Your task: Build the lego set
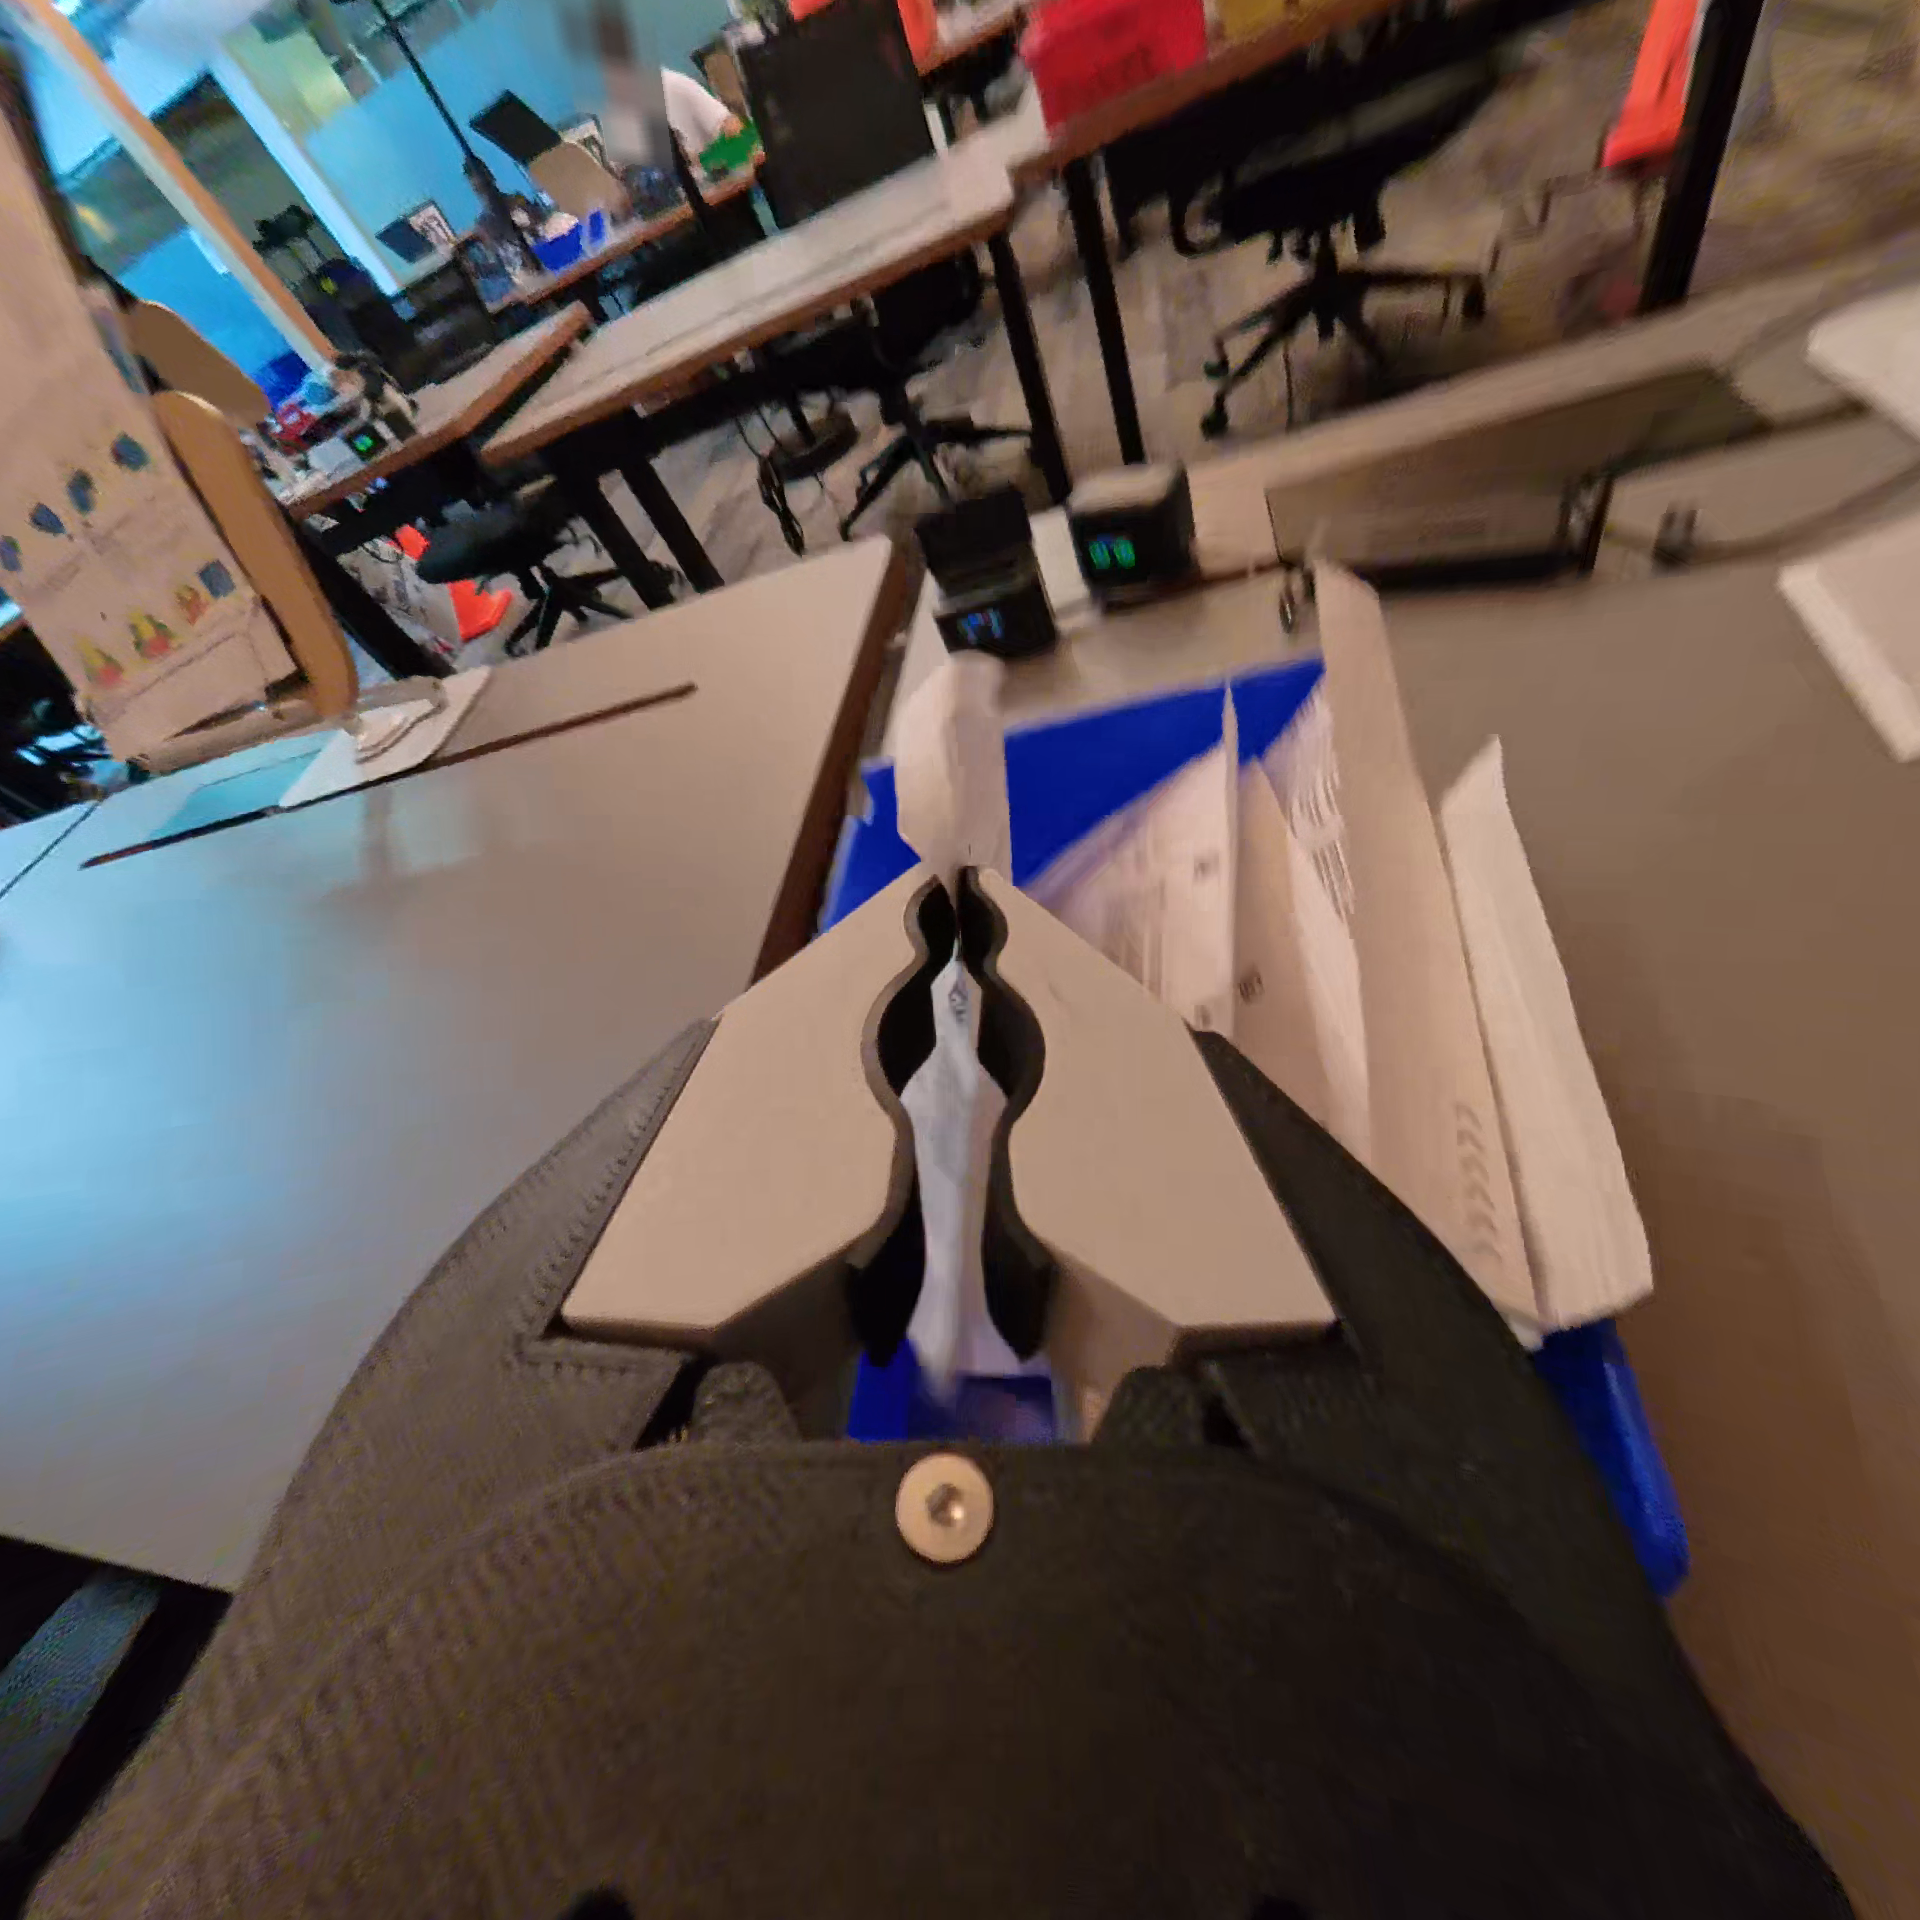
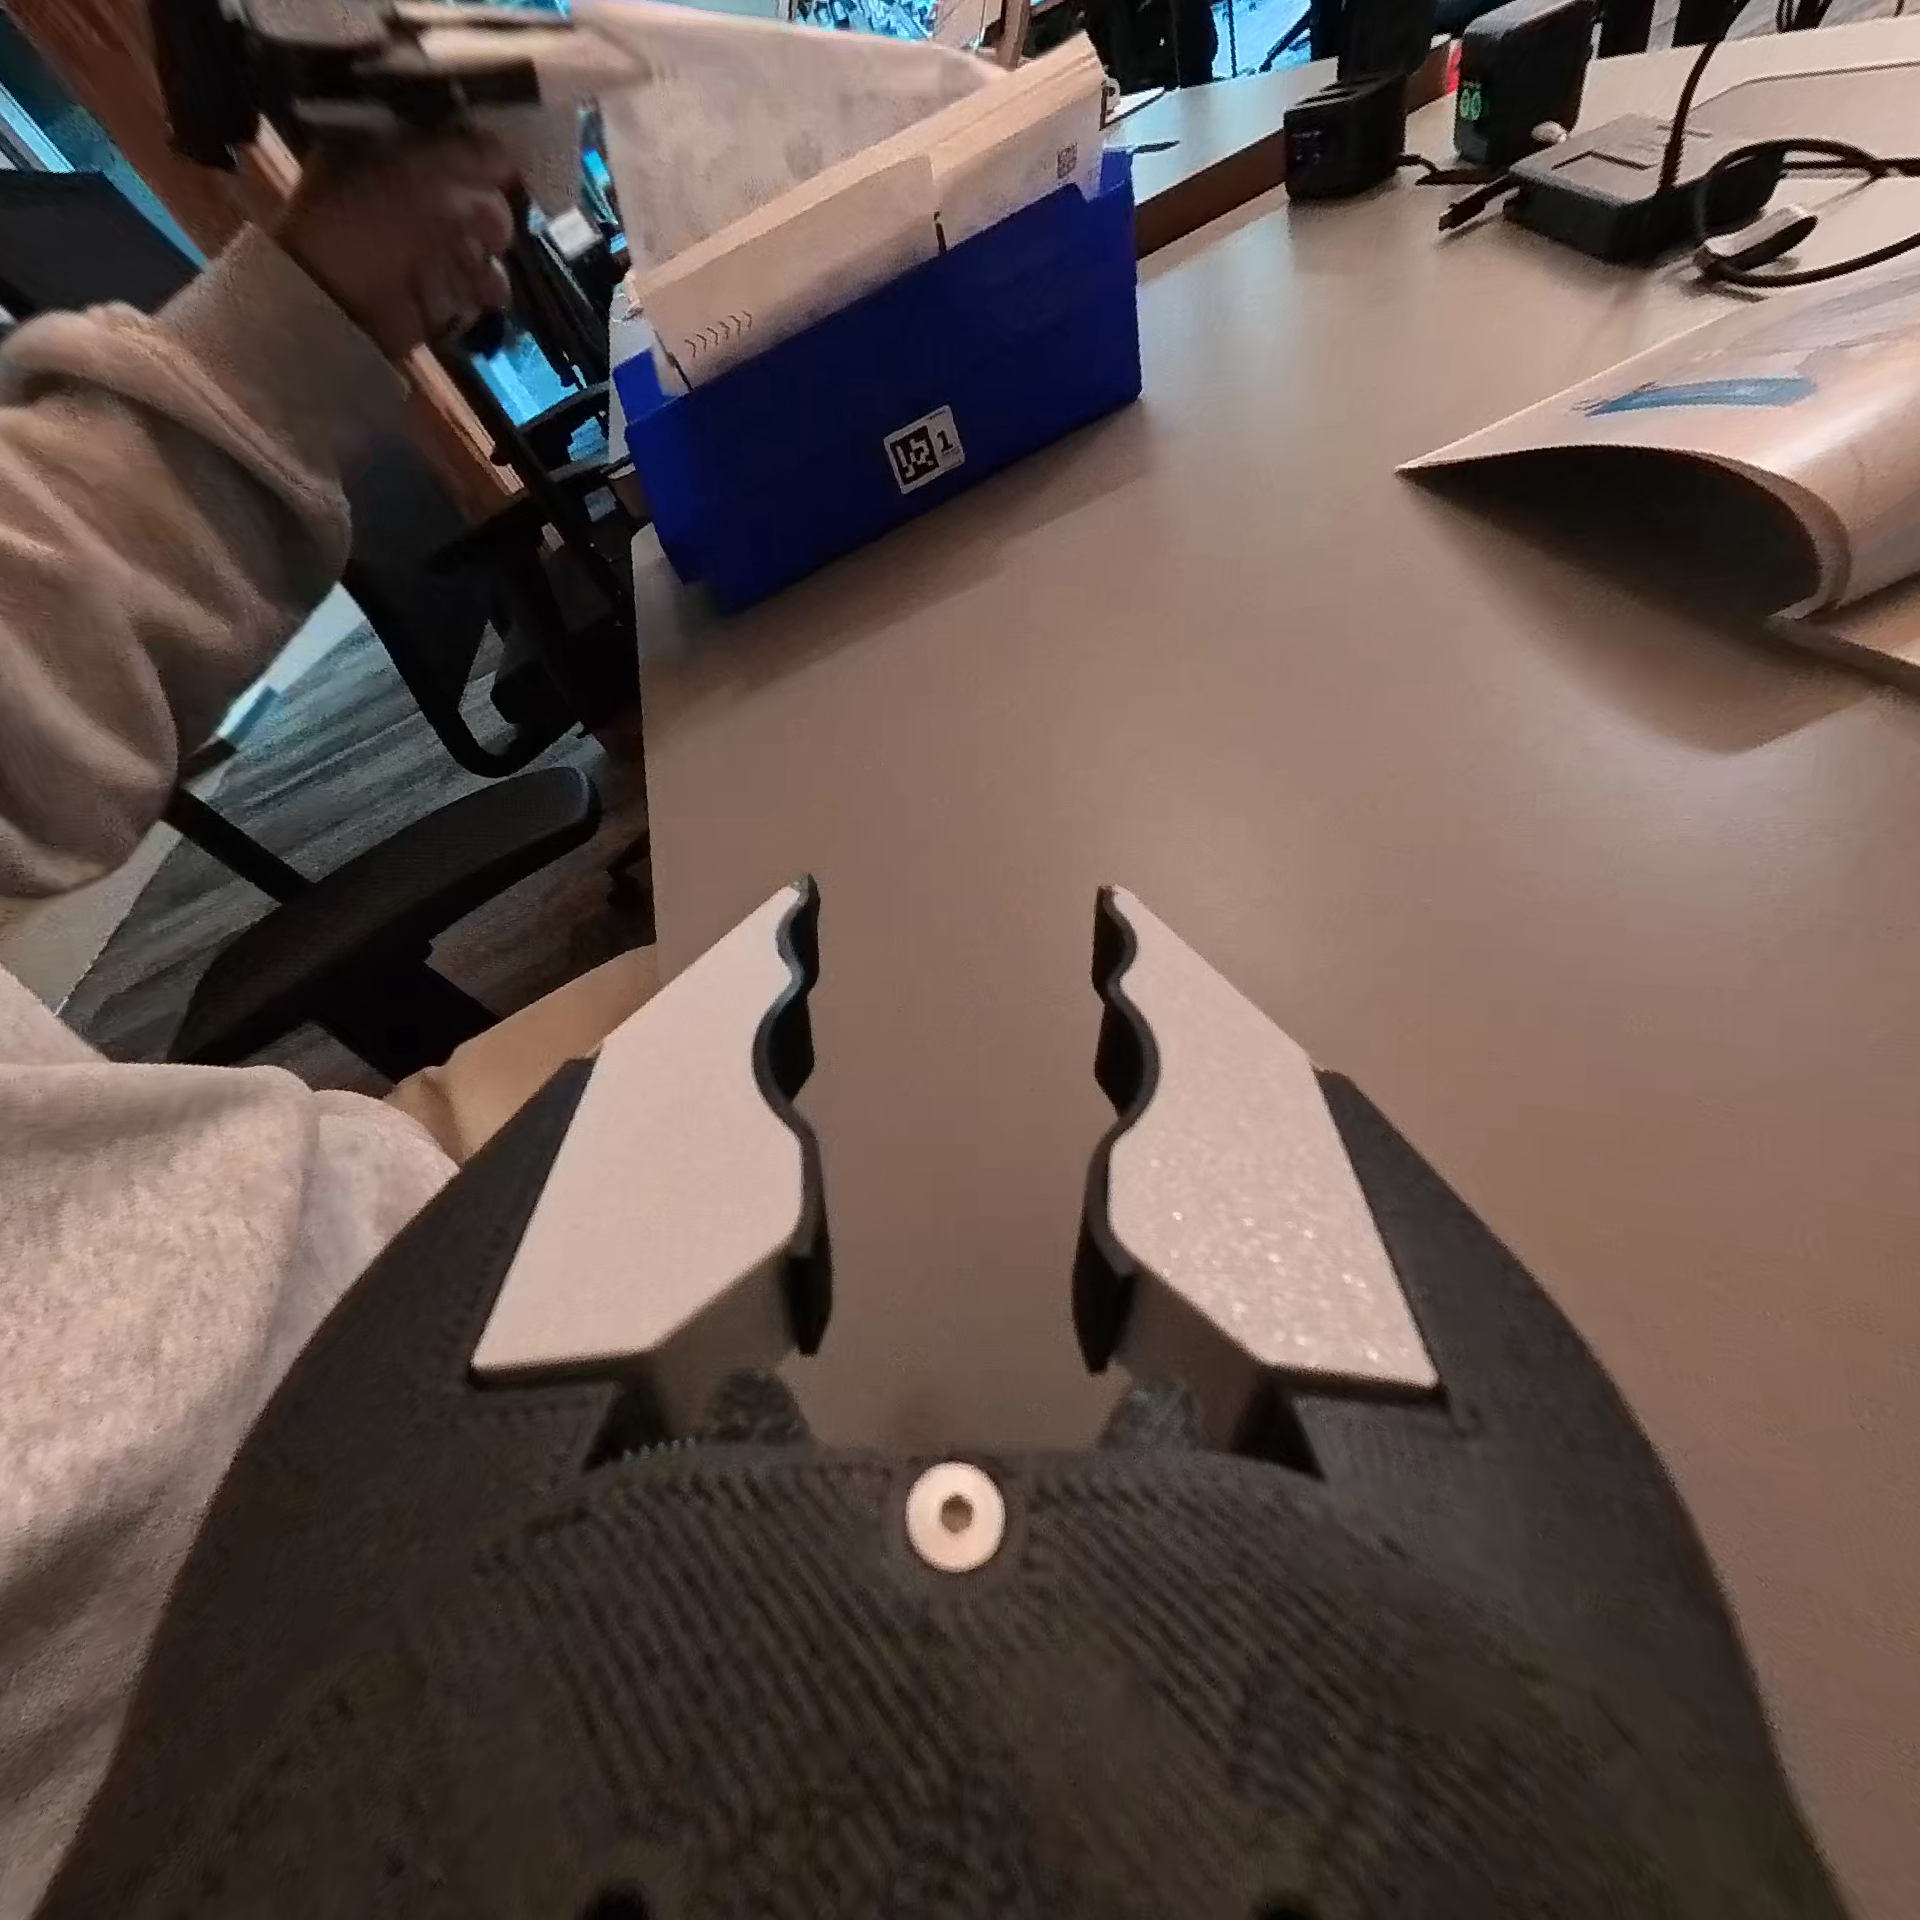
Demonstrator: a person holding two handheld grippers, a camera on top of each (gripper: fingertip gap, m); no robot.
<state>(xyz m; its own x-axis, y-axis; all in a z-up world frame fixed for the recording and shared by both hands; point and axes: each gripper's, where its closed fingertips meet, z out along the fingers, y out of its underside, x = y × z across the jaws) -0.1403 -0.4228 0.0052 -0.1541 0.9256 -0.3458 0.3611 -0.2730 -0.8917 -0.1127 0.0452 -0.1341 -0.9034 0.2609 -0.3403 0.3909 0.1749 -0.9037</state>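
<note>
My left gripper (image 1: 958, 883) is shut on a white paper bag (image 1: 951, 1143). The bag runs between the pads and sticks out past the tips, over a blue bin (image 1: 1122, 769). Several more white paper bags (image 1: 1403, 987) stand upright in the bin. In the right wrist view the left gripper (image 2: 416, 52) is at the top left, holding the white bag (image 2: 748, 114) above the blue bin (image 2: 883, 416). My right gripper (image 2: 956, 904) is open and empty, low over the bare grey table (image 2: 1247, 779), well short of the bin.
An open instruction booklet (image 2: 1714, 468) lies on the table at the right. Black devices and cables (image 2: 1621, 197) sit at the far right. The table's left edge (image 2: 644, 727) drops to office chairs (image 2: 395, 883). A person's sleeve (image 2: 135, 520) fills the left side. There is about 50 cm between the tips of the two grippers.
</note>
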